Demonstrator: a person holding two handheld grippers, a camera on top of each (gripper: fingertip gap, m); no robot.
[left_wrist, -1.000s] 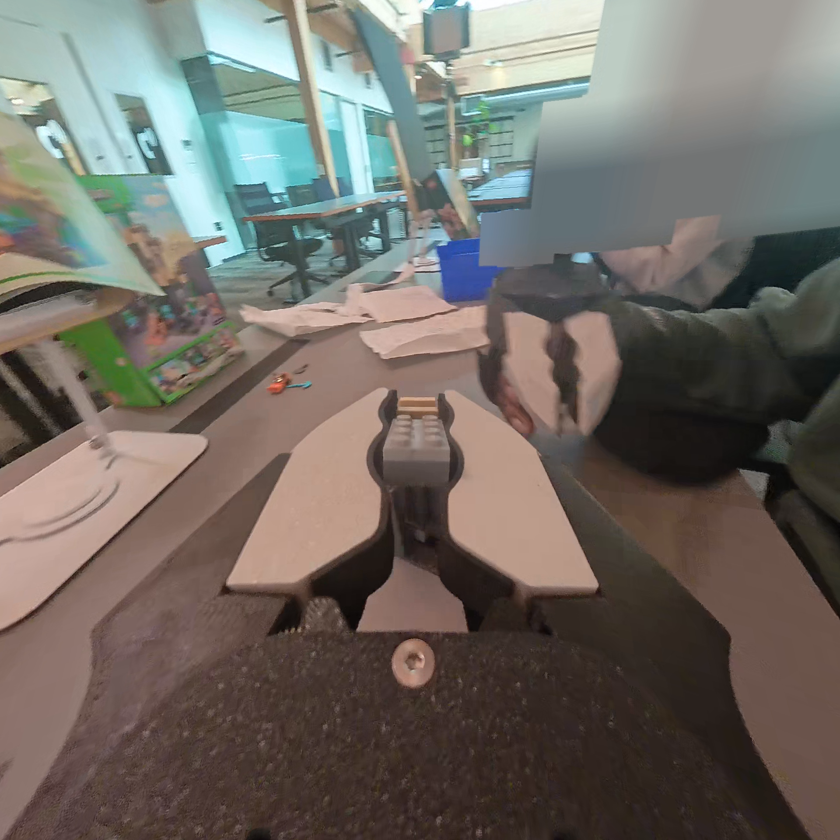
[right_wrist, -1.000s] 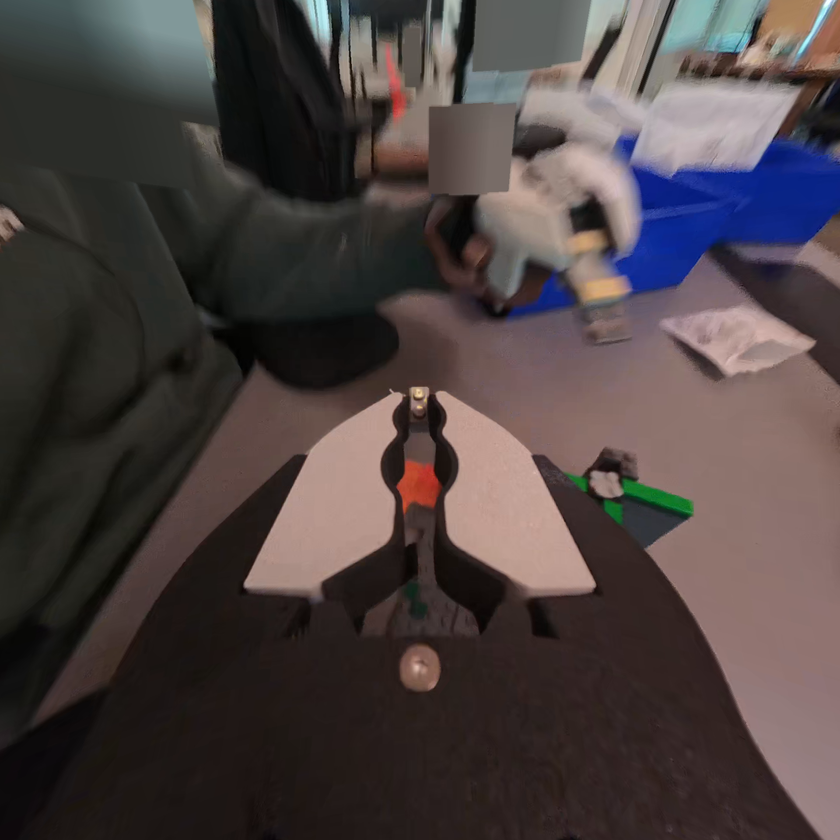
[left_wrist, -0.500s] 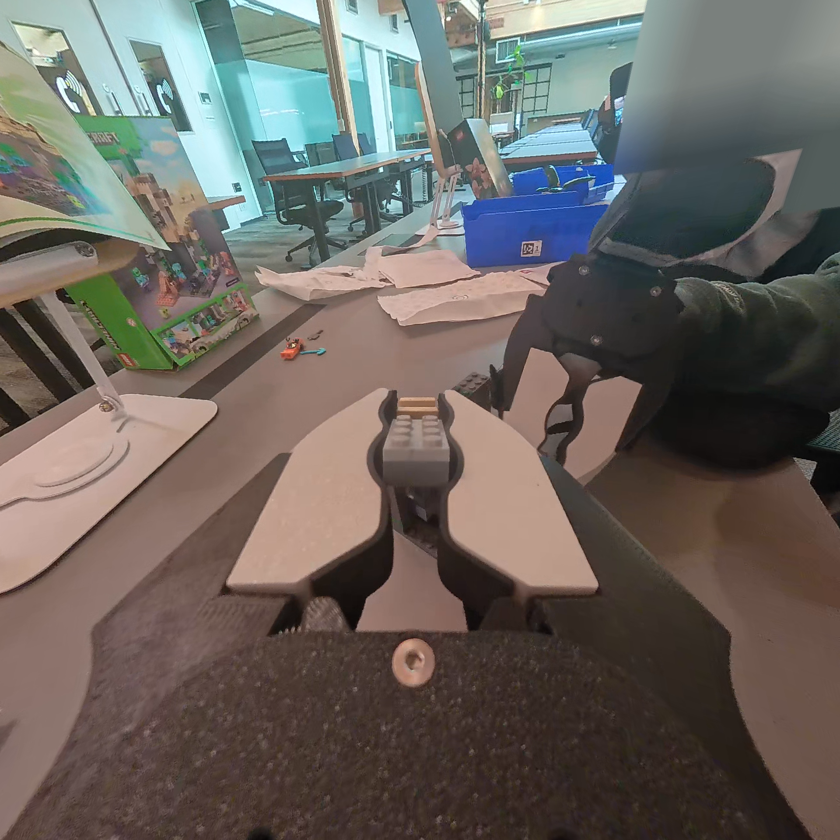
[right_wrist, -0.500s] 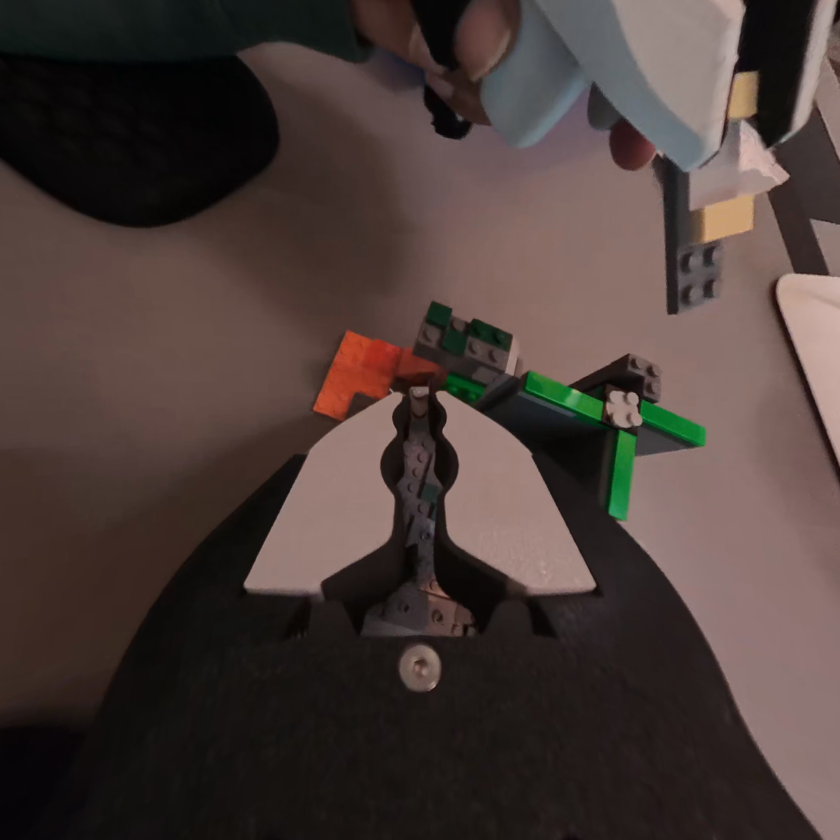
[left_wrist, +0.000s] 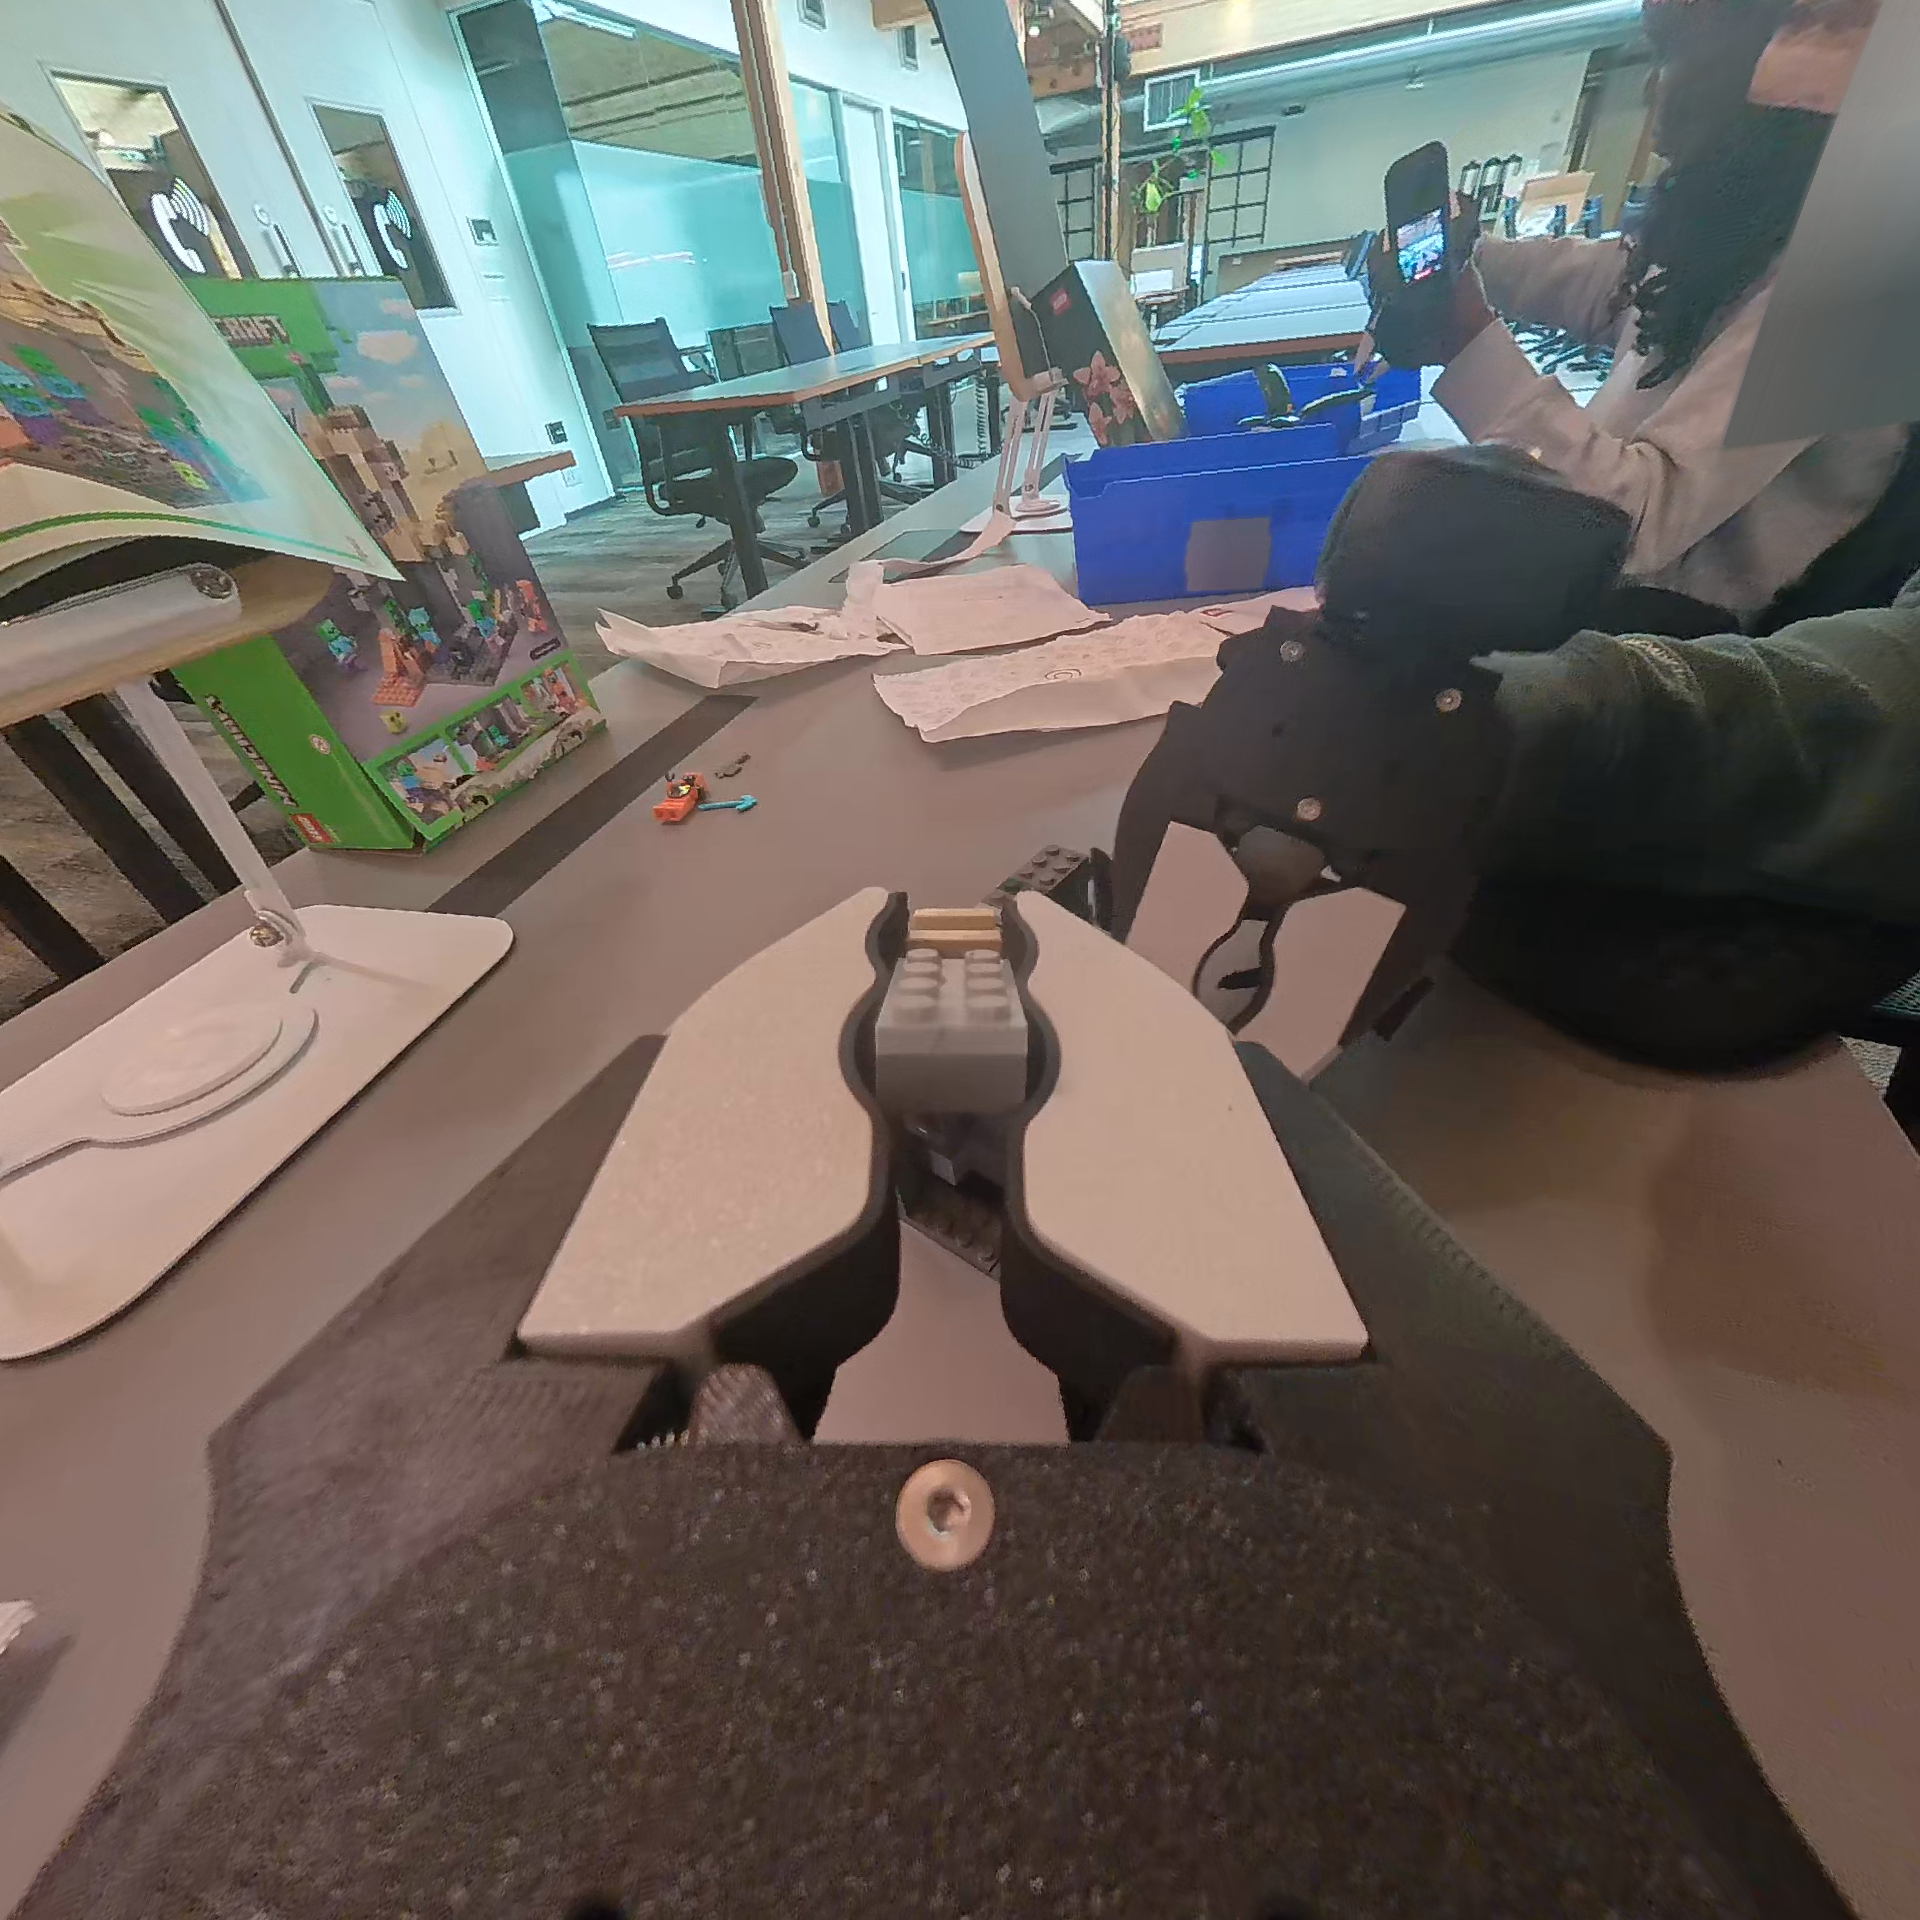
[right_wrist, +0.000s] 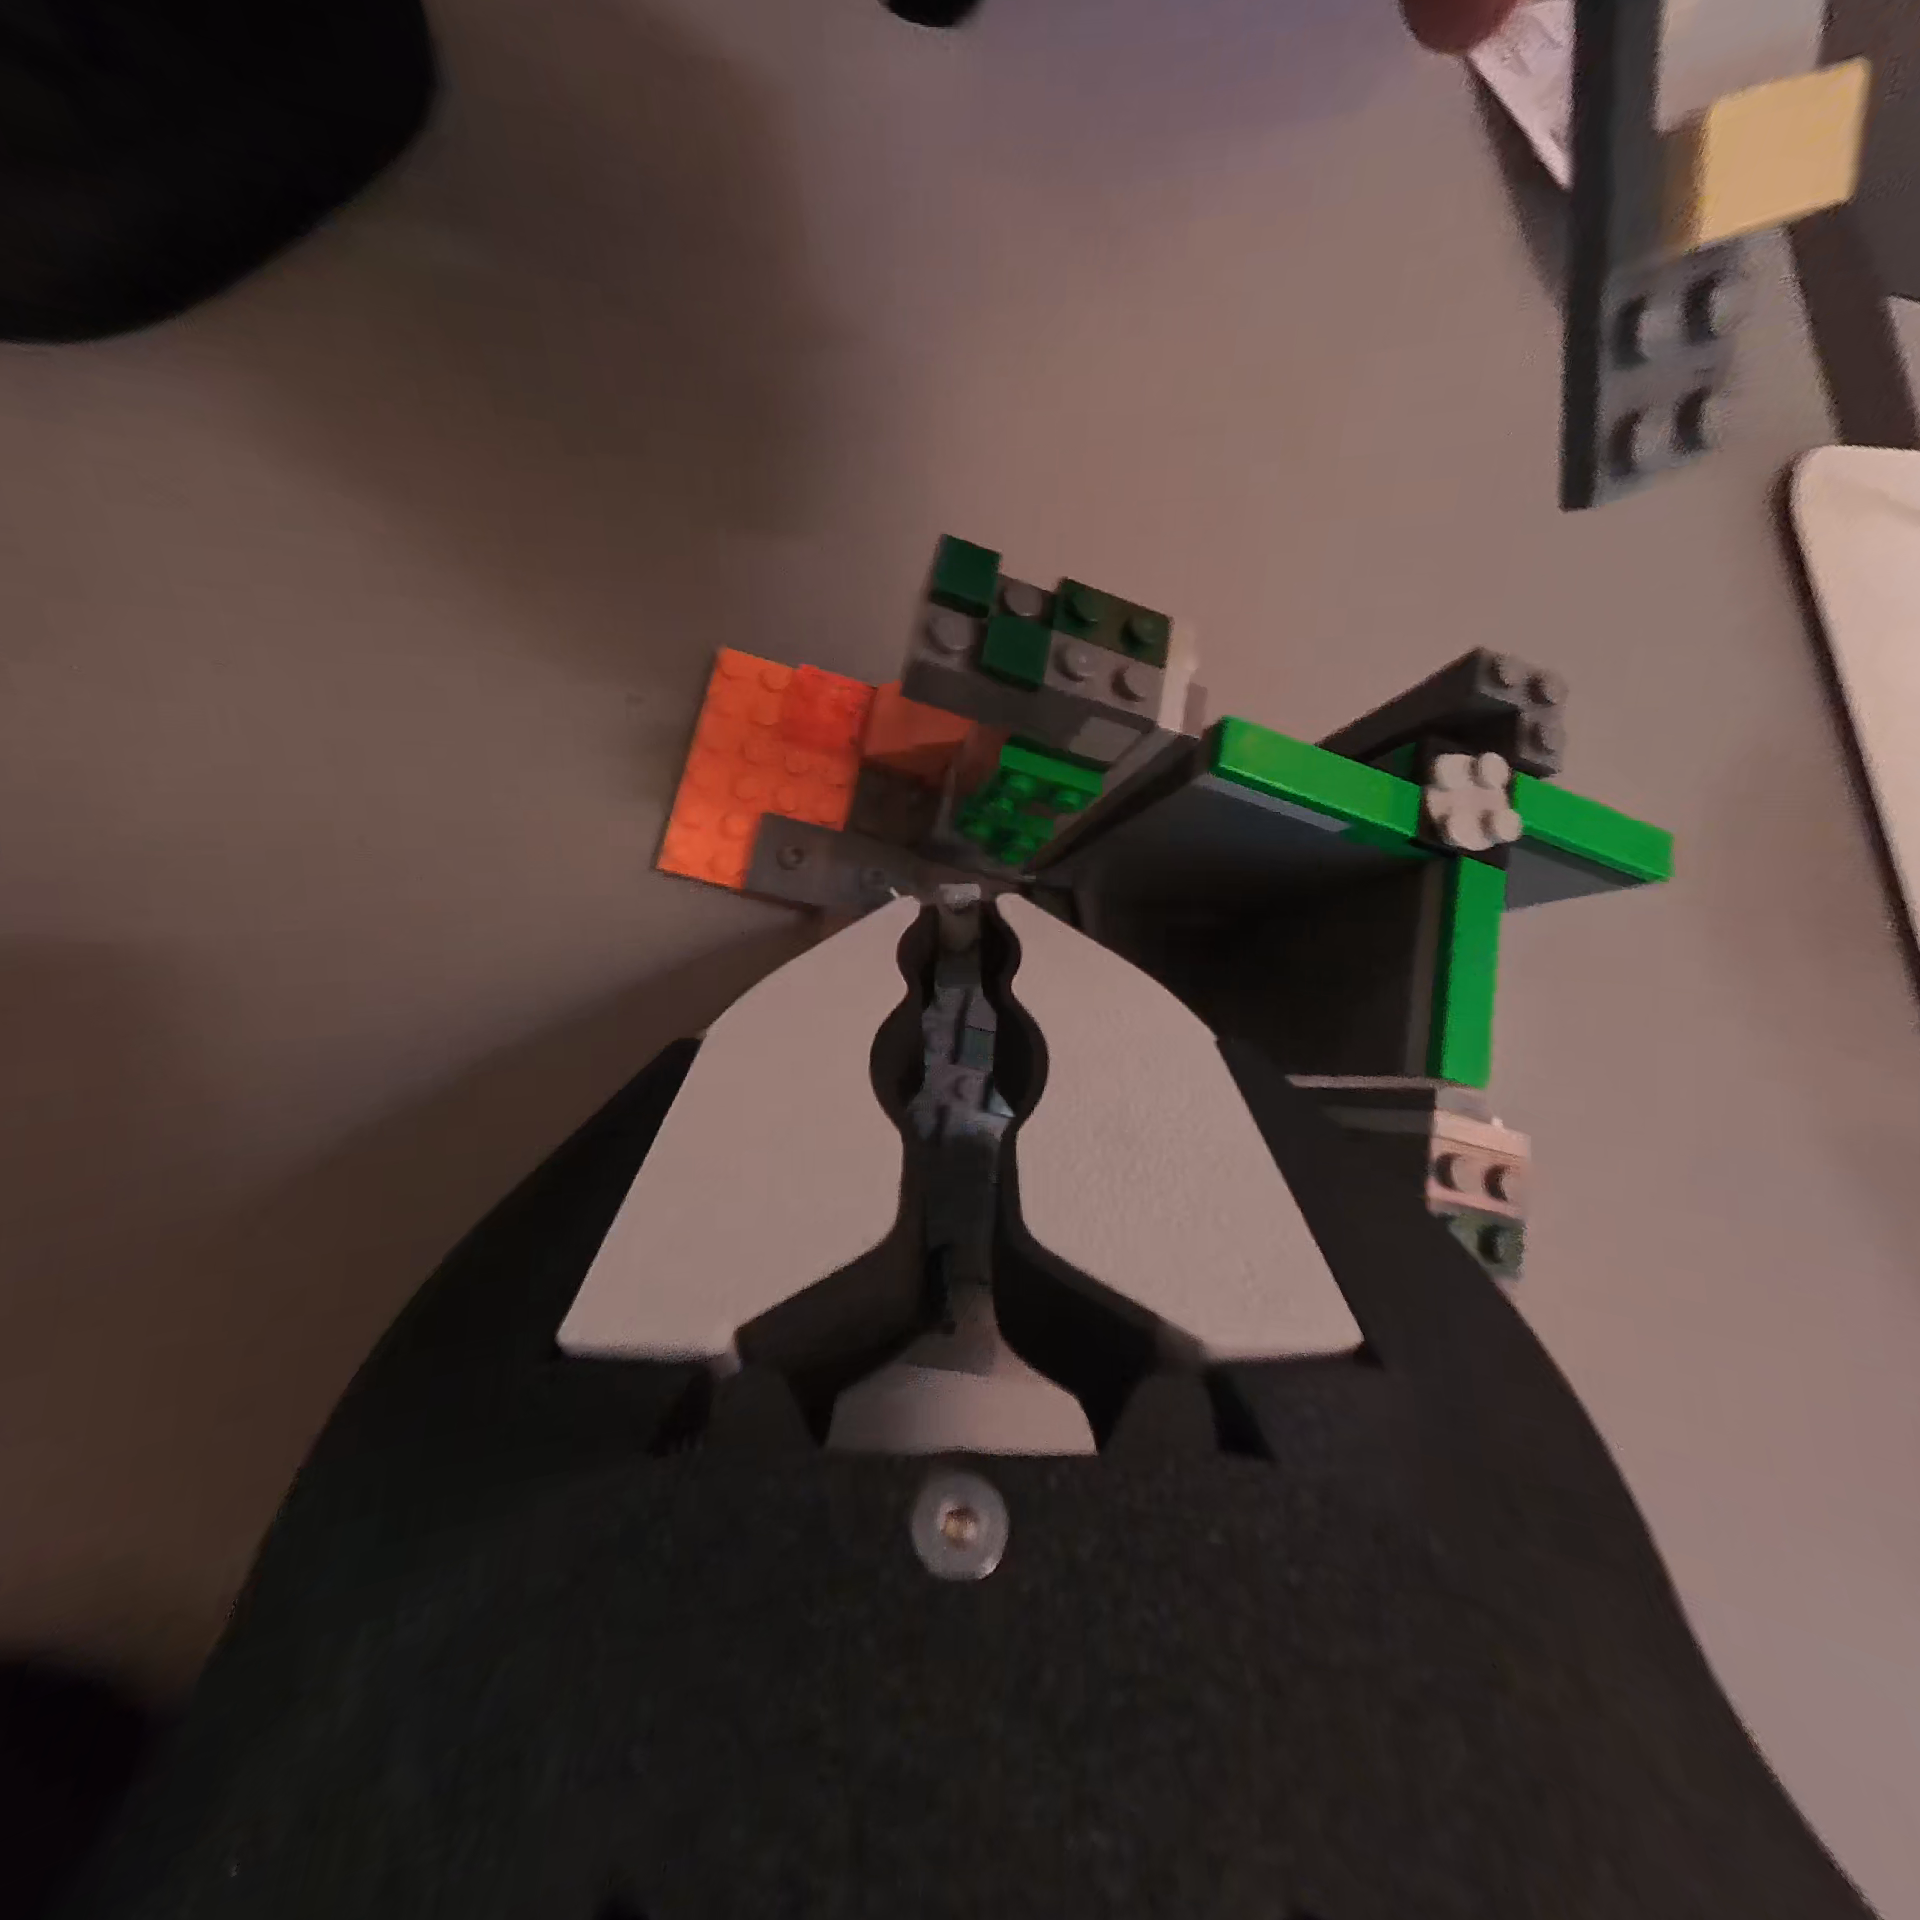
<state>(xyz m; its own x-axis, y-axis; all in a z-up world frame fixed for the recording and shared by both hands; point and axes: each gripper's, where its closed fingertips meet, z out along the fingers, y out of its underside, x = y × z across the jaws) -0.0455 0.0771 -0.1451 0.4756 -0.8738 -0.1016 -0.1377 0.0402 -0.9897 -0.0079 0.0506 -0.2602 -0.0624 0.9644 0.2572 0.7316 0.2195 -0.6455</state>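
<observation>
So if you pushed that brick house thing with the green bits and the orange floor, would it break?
Probably partly. The brick model is stiff plastic, but its green roof plate overhangs, so a shove might pop it off. Sitting flat on the table, it would likely slide, not roll.

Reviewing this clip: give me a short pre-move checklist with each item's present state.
1. Left gripper shut on the grey brick stack: ok, both fingers press its sides.
2. Stack includes tan pieces at the tips: ok.
3. Right gripper holding a small grey piece: ok, pinched at the tips.
4. Right gripper over the brick model on the table: ok; contact cannot tell.
5. Left gripper's stack clear of the model: ok, off to the upper right.
6. Right view sharpness: not ok, blurred.
</observation>
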